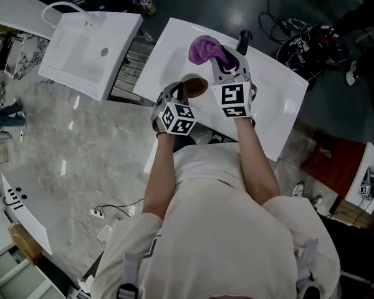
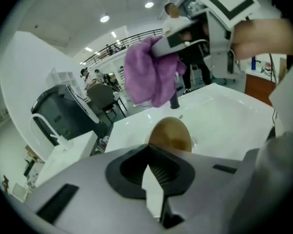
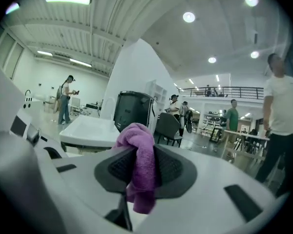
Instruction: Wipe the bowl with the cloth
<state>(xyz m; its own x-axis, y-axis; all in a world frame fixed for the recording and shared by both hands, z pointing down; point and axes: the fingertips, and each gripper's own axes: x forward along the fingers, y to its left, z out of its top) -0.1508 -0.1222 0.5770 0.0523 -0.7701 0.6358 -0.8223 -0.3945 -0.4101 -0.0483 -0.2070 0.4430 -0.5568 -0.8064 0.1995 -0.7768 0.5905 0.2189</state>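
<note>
The bowl (image 1: 196, 86) is being held near the middle of the white bench (image 1: 275, 101). It is being tipped so that its dark inside is facing 1 o'clock, where the purple cloth (image 1: 203, 47) is being carried. The jaws of the left hand-held gripper (image 1: 181, 93) are being drawn almost together at the bowl's near rim. That rim is being judged as gripped, most likely so that the bowl is being steadied and presented for wiping.

The right hand-held gripper (image 1: 220, 58) is being clamped on a bunched fold of the cloth, with the loose end being left to hang past the tips. This is being read as a hold that leaves a soft pad free to be pressed into the bowl. The cloth is being held clear of the bowl, not touching it, so the wiping is being judged as not yet begun.

The bench's edge is being met close at 9 o'clock of the bowl, so little room is being offered on that side. A short black post (image 1: 244, 39) is being passed near the cloth at 3 o'clock and could be struck on a wide sweep. Bare bench is being left open from 3 to 5 o'clock. A second white slab (image 1: 90, 45) is being seen well apart at 9 o'clock, across a gap.
</note>
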